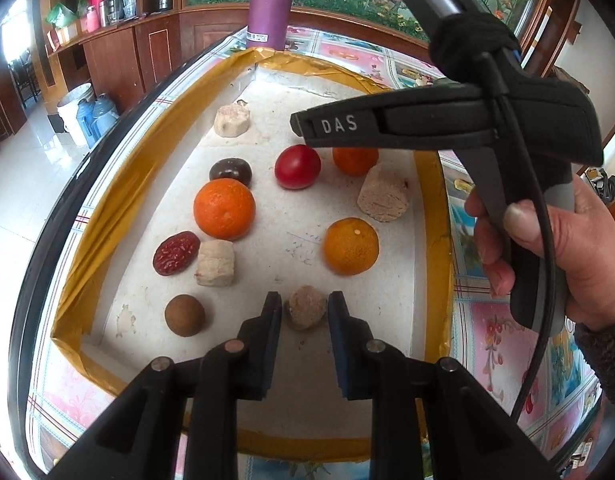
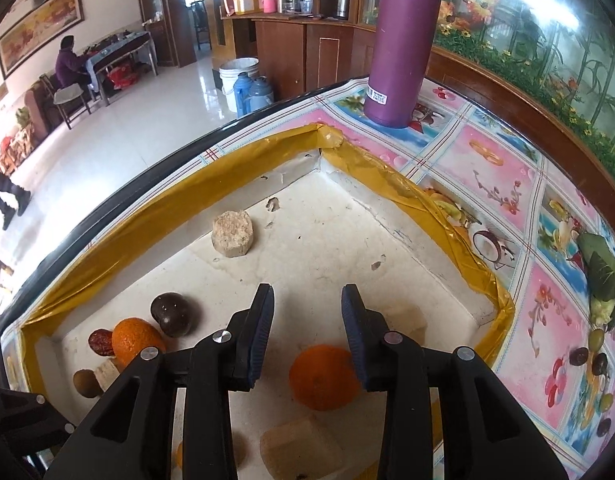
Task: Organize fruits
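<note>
A white tray (image 1: 427, 200) with a gold taped rim holds three oranges (image 1: 224, 209), a red round fruit (image 1: 297, 167), a dark fruit (image 1: 230, 171), a red jujube (image 1: 176, 253), a brown ball (image 1: 185, 315) and several beige lumps. My left gripper (image 1: 305, 300) stands open low over the near end, a beige lump (image 1: 305, 314) lying between its tips with slim gaps either side. A hand holds my right gripper; its finger (image 1: 339, 128) hovers above the far orange. In the right wrist view my right gripper (image 2: 307, 300) is open, and an orange (image 2: 323, 376) lies beside its right pad.
A tall purple bottle (image 2: 399, 40) stands just past the tray's far corner on the flowered tablecloth (image 2: 487, 168). A green leaf-wrapped bundle (image 2: 599, 276) lies to the right. The table edge (image 2: 147, 160) drops to the floor on the left. A person sits far off.
</note>
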`<state>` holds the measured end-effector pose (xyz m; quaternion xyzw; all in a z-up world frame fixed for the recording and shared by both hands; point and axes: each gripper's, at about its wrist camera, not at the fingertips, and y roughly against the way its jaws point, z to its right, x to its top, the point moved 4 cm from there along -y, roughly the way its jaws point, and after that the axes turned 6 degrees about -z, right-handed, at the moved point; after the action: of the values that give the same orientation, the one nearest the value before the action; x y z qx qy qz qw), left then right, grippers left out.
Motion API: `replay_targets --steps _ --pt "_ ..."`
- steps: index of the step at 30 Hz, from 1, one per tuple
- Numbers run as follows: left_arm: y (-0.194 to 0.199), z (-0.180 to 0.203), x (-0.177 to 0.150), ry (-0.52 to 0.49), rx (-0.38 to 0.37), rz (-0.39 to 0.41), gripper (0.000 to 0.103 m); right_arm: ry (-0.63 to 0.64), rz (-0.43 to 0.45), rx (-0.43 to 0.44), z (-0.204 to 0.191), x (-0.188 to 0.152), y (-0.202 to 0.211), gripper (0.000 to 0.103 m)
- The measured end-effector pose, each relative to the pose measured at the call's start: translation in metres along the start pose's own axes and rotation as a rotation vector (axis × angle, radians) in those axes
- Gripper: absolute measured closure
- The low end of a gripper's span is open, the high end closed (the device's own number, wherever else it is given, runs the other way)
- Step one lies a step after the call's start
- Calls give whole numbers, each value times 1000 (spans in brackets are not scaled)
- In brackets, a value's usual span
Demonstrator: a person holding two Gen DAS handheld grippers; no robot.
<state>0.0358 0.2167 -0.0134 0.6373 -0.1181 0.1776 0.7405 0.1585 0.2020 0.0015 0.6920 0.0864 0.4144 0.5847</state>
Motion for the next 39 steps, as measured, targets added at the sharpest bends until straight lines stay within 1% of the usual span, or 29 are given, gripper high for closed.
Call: replay_targets --steps 4,11,18,21,23,26,27,30,32,35,39 --pt "7 1 -3 4 12 19 65 4 16 -9 -2 -7 12 70" --pt "19 -1 -10 20 37 43 53 -15 45 -16 1 -26 38 67" --pt "33 3 -14 33 79 87 41 -68 59 -10 13 -55 65 65" --pt "37 6 -15 35 96 103 39 -89 61 0 18 -71 75 64" --pt "40 9 -15 36 112 112 34 -97 61 -4 20 -82 83 62" --pt "45 13 -19 46 133 131 30 -118 66 -12 25 -100 94 49" --pt "46 14 -21 52 139 138 28 -127 67 -11 27 -108 97 47" --pt "50 16 -26 83 147 153 27 -148 56 -24 29 -128 105 42" --pt "51 17 -30 110 149 160 27 -160 46 -34 28 -142 109 36" --pt "56 21 -40 151 162 173 26 -165 36 -37 24 -161 114 36" --pt "67 26 -57 200 184 216 26 -175 32 -28 16 -181 121 34"
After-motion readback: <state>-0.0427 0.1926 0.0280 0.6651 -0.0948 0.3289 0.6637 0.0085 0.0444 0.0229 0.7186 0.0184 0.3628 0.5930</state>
